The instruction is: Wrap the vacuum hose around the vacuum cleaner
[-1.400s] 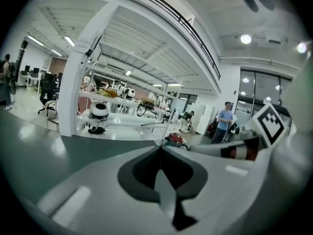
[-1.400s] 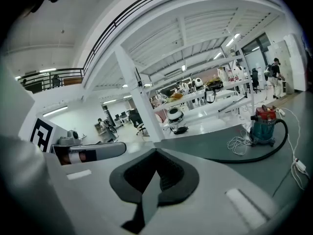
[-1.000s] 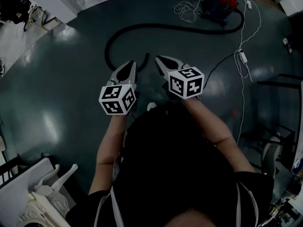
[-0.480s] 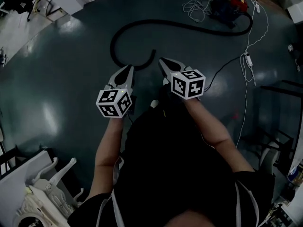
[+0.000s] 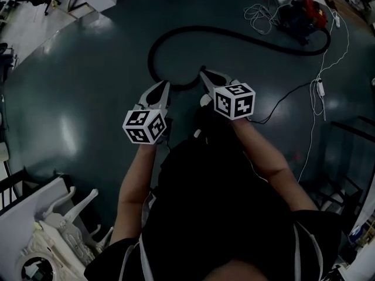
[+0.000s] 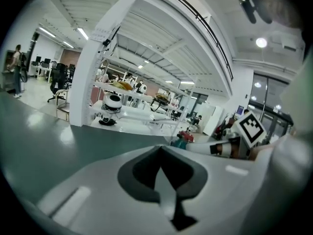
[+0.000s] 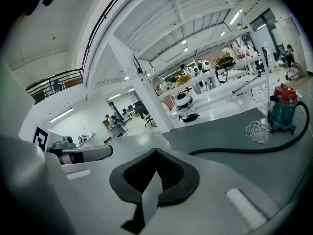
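Standing on the dark floor well apart from the red vacuum cleaner, the person is reaching both arms forward in the head view. The black vacuum hose is trailing away from the vacuum cleaner in a long curve and hooking back at its far, free end. Over the last second that free end has been drawing closer. The left hand-held gripper and the right hand-held gripper are now pointing at it, the right one nearly over the tip. A loose white cord is lying just beside the vacuum cleaner.

In the left gripper view, the left hand-held gripper is showing its jaws clenched together on nothing, with the vacuum cleaner small and far beyond them.

In the right gripper view, the right hand-held gripper is likewise clenched and empty. The vacuum hose is running flat along the floor towards the vacuum cleaner.

The approach looks nearly finished. The wrapping itself is not yet begun, and the jaws will likely need opening before they can take the hose's free end.
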Action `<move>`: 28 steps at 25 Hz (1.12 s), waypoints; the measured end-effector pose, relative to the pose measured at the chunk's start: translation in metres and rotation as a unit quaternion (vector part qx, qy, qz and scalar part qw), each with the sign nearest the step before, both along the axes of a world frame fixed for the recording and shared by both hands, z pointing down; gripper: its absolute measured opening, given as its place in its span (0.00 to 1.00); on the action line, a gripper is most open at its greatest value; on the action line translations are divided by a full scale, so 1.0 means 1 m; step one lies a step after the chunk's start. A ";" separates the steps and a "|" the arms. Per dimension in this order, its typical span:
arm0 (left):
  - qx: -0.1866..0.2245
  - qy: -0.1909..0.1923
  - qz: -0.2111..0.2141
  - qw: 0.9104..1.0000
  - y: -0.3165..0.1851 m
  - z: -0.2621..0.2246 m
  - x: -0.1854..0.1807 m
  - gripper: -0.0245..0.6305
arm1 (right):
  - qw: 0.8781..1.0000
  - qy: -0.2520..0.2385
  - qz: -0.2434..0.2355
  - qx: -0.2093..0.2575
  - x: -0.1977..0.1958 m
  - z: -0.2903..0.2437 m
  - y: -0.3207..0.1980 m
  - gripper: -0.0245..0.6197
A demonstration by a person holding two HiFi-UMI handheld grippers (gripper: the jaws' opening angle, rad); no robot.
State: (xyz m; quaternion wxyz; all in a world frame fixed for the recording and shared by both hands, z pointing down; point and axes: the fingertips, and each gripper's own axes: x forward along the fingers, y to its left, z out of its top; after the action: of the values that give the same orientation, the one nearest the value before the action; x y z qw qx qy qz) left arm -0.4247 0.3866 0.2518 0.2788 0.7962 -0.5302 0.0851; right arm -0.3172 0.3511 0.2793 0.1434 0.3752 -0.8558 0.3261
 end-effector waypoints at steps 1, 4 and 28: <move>-0.002 0.000 -0.001 1.000 -0.008 0.002 -0.002 0.05 | 1.000 0.001 -0.007 -0.001 -0.003 0.003 -0.008 0.03; -0.008 -0.009 -0.002 1.000 -0.031 0.012 -0.008 0.05 | 1.000 0.004 -0.020 -0.011 -0.008 0.014 -0.033 0.03; -0.091 -0.001 0.009 0.996 -0.130 0.143 -0.054 0.05 | 0.985 0.055 -0.129 -0.102 -0.062 0.149 -0.121 0.03</move>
State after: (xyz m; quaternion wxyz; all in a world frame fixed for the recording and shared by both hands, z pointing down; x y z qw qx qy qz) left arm -0.4784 0.2570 0.3948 0.3488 0.7723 -0.5132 0.1362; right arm -0.3794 0.2305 0.4278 0.2690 0.2626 -0.8500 0.3692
